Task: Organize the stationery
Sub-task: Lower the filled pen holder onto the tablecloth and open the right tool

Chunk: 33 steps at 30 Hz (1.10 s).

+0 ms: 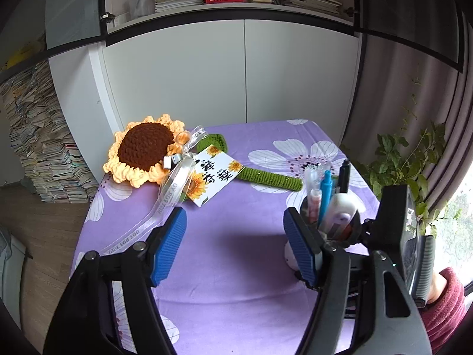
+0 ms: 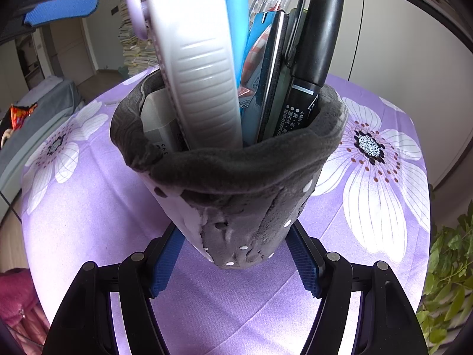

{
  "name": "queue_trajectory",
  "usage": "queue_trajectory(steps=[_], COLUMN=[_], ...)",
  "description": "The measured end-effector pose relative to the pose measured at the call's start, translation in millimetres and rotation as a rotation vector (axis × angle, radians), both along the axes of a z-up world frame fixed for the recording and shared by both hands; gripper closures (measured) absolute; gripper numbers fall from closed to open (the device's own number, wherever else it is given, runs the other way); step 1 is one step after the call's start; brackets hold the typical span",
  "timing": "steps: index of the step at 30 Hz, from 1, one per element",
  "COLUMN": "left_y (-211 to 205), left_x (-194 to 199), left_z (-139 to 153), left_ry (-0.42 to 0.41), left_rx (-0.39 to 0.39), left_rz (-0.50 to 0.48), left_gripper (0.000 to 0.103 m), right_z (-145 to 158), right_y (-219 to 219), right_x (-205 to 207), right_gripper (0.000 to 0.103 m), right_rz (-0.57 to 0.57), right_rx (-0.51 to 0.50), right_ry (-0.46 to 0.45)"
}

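Right gripper is seen clamped low on the grey felt pen holder, its blue pads pressed against both sides near the base. Left gripper stands open and empty just beside the holder, nothing between its pads. The holder stands near the right edge of the table, packed with a white correction-tape case, a blue pen and a black marker. Its wall is judged soft and yielding, so it is likely to buckle if squeezed near the folded rim; the low hold is judged safer. The load is tall and top-heavy, so tipping is a risk. A crocheted sunflower with a card lies toward the far left corner. Open cloth is left at the middle and the near edge.
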<state>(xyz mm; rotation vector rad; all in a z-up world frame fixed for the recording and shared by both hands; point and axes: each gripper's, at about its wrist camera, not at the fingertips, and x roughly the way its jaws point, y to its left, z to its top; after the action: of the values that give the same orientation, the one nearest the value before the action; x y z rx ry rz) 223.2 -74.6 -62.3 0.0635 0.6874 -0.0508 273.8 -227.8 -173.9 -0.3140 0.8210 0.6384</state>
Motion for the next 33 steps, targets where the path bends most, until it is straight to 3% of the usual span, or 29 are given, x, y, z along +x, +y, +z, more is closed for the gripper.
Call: queue_trajectory(steps=[6,12,24,33], left_y=[29.7,44.1,61.5,84.0], left_x=[1.0,-5.8,-20.5,-29.2], left_z=[-31.9,-36.4,-41.9,-52.8], left_ry=[0.095,0.095,0.106,0.133], left_rx=[-0.006,-0.037,-0.068,-0.081], left_rz=[0.077,0.096,0.082,0.097], left_gripper=[0.036,0.036,0.036,0.036], right_z=[0.5,-0.6,1.3,0.6], right_y=[0.7,5.5,38.6,58.1], right_x=[-0.6,-3.3,-21.7,-25.2], right_gripper=[0.032,0.032,0.032,0.032], right_rz=[-0.001,-0.028,-0.422,-0.489], right_rx=[-0.007,-0.012,0.002,-0.005], right_ry=[-0.004,-0.006,0.002,0.002])
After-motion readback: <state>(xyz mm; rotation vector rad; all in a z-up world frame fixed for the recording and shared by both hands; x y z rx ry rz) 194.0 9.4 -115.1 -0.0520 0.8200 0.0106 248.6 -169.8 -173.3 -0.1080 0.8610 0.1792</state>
